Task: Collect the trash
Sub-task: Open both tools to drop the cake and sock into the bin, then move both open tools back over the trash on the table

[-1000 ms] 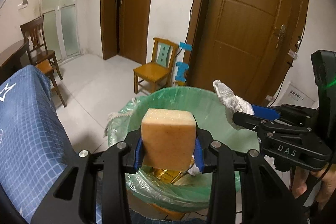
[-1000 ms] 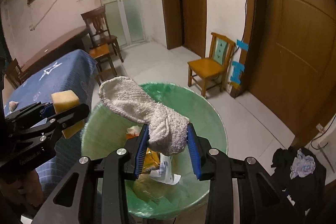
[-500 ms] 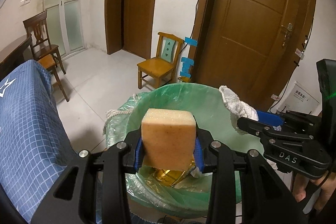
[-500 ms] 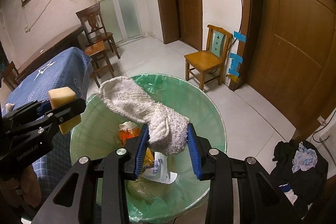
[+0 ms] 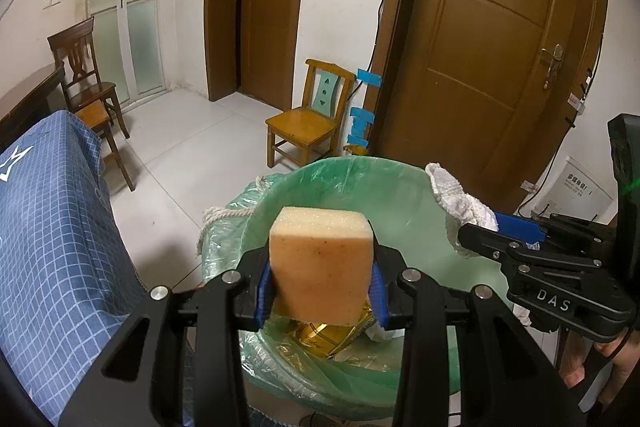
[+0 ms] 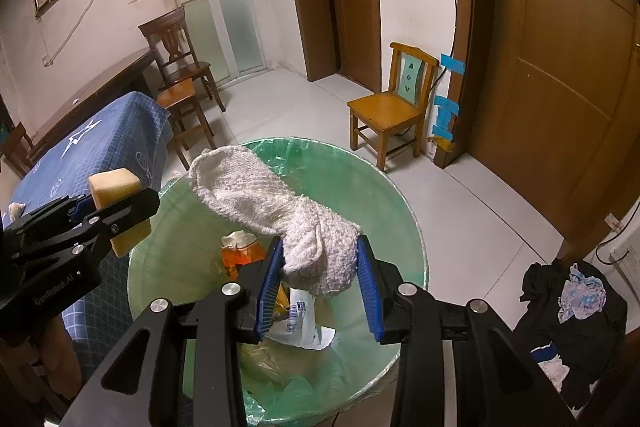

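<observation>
Left gripper (image 5: 320, 285): blue pads clamped on a yellow sponge block (image 5: 320, 263), which stands upright between them, held over the near rim of the trash bin (image 5: 344, 167). From the right wrist view the same gripper (image 6: 120, 217) sits at the bin's left edge with the sponge (image 6: 114, 185) projecting above its fingers.

Right gripper (image 6: 320, 281): blue pads closed on a white knitted cloth (image 6: 276, 203); the bunched end is pinched between them, the free end reaches out over the bin opening. From the left wrist view this gripper (image 5: 480, 231) enters from the right, the cloth (image 5: 456, 199) draped at the bin's right rim.

Trash bin (image 6: 404, 211): round, lined with a pale green plastic bag. Contents: gold foil wrapper (image 5: 324, 339), orange packet (image 6: 240, 253), white printed wrapper (image 6: 304, 323).

Surroundings: blue checked cloth-covered surface (image 5: 48, 247) to the left of the bin; small yellow wooden chair (image 6: 392, 107) by the wall; dark wooden chair (image 6: 180, 55) further back; brown doors (image 5: 500, 39); pile of dark clothes (image 6: 568, 311) on the floor at right.
</observation>
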Demonstrator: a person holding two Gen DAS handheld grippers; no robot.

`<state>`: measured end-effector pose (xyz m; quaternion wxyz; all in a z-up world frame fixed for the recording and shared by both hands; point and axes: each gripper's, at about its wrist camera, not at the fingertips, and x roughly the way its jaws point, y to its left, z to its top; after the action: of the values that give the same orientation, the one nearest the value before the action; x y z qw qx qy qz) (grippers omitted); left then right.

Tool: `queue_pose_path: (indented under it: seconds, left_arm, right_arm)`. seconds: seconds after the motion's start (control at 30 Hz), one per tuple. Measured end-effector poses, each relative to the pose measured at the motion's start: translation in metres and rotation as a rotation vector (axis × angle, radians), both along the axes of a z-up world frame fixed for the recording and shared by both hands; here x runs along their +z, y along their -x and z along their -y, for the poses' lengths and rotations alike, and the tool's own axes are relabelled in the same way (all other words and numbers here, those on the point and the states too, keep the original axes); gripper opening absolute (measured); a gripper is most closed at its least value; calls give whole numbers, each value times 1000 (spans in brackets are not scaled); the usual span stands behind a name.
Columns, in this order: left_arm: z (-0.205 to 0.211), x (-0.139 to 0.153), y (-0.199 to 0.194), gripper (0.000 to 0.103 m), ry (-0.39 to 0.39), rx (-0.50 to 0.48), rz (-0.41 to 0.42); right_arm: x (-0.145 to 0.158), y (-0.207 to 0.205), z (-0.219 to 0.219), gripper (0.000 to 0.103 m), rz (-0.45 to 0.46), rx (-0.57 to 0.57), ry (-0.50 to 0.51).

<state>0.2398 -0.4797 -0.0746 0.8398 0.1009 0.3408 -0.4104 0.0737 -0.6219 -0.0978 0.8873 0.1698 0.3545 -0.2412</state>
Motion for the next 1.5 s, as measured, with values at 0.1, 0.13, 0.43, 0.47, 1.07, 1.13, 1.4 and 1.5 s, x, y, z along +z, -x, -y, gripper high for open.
queue_pose_path:
  seconds: [0.1, 0.13, 0.43, 0.47, 1.07, 1.13, 1.4, 1.5]
  left_arm:
    - [0, 0, 0, 36, 0, 1, 0]
    - [0, 0, -1, 36, 0, 2, -2]
    - [-3, -3, -4, 57, -8, 30, -17]
    - [-3, -3, -4, 57, -8, 32, -19]
    - [-10, 3, 3, 57, -15, 29, -12]
    - [-15, 6, 5, 57, -18, 25, -6]
    - [-85, 35, 8, 57, -18, 69, 9]
    - [-136, 51, 4, 58, 4, 128, 20]
  right_arm:
    - [-1, -1, -1, 38, -1, 0, 1]
    - [0, -1, -1, 38, -1, 0, 1]
    - [3, 2, 0, 58, 29, -15, 2]
    - [3, 2, 0, 58, 30, -13, 1]
    - [5, 6, -7, 62, 38, -3, 9]
    - [7, 7, -14, 63, 43, 11, 15]
    - [41, -6, -74, 77, 136, 160, 43]
    - [58, -25, -111, 81, 178, 263, 36]
